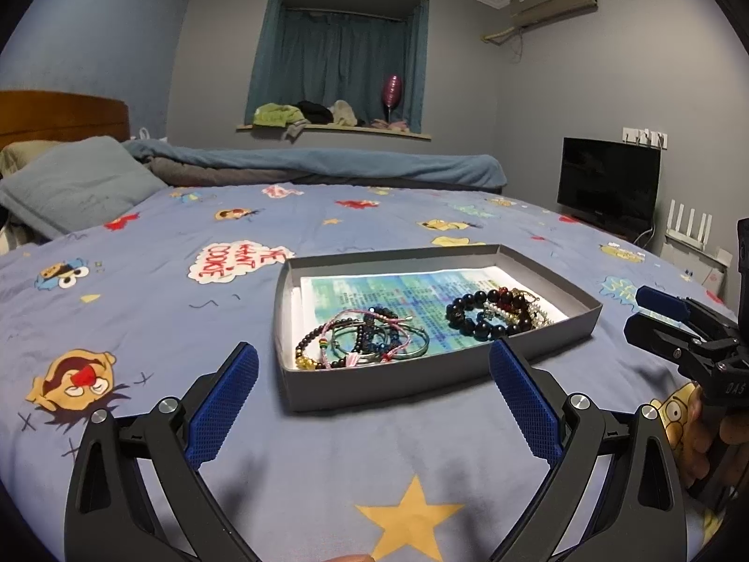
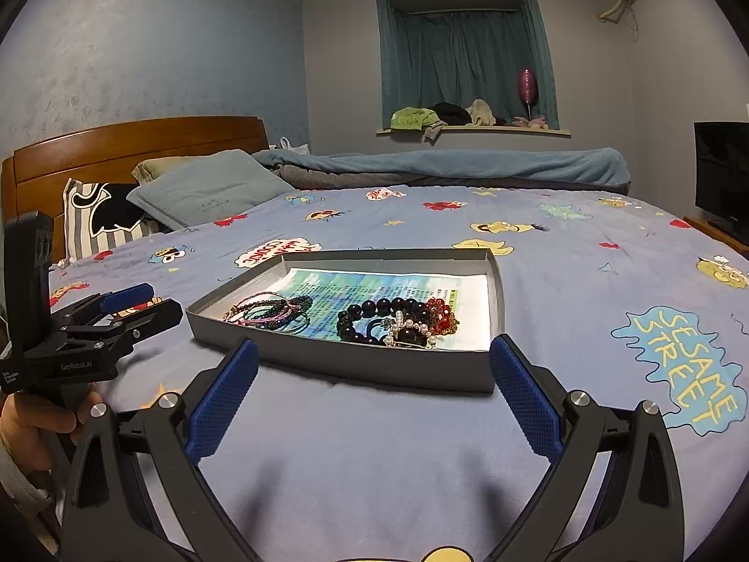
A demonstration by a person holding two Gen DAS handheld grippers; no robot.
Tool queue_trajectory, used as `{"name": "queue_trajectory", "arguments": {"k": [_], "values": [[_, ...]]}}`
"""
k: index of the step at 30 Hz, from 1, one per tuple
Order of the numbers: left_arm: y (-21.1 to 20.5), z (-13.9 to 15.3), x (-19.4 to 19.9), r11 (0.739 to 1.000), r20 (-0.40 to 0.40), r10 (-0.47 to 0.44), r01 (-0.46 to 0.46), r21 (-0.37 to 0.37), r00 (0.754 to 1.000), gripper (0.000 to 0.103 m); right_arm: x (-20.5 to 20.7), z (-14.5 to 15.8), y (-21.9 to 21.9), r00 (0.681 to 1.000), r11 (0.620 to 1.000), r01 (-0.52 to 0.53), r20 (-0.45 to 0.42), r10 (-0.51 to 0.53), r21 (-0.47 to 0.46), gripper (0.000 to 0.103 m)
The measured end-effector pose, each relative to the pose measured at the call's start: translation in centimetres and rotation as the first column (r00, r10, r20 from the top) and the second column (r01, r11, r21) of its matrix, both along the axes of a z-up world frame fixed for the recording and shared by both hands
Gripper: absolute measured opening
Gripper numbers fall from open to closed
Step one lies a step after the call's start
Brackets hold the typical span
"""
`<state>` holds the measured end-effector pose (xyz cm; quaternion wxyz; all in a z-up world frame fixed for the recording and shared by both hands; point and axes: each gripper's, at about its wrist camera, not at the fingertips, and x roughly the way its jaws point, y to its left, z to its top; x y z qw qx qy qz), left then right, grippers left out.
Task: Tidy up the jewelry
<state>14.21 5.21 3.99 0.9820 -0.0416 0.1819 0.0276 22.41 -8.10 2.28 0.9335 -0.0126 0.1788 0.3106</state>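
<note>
A shallow grey box (image 1: 374, 386) lies on the bed, lined with a printed blue-green sheet; it also shows in the right wrist view (image 2: 365, 365). In it lie two heaps: thin bangles and cord bracelets (image 1: 370, 339) at the near left, also in the right wrist view (image 2: 271, 311), and dark bead bracelets with pearls and red beads (image 1: 496, 311) at the right, also in the right wrist view (image 2: 398, 323). My left gripper (image 1: 374, 365) is open and empty, just short of the box. My right gripper (image 2: 374, 365) is open and empty, also in front of the box. Each shows in the other's view, the right (image 1: 655, 316) and the left (image 2: 140, 304).
The box lies on a blue cartoon-print bedsheet (image 2: 421, 459). Pillows (image 2: 206, 192) and a wooden headboard (image 2: 131, 140) are at the far left. A folded blue blanket (image 2: 444, 164) lies along the far edge. A dark TV (image 1: 608, 182) stands at the right.
</note>
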Motion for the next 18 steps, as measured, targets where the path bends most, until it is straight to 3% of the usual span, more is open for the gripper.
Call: {"name": "queue_trajectory", "arguments": {"k": [18], "values": [[0.0, 0.0, 0.09, 1.0, 0.0, -0.002, 0.002, 0.003, 1.0, 0.098, 0.07, -0.01, 0.13, 1.0, 1.0, -0.001, -0.004, 0.001, -0.006, 0.097]]}}
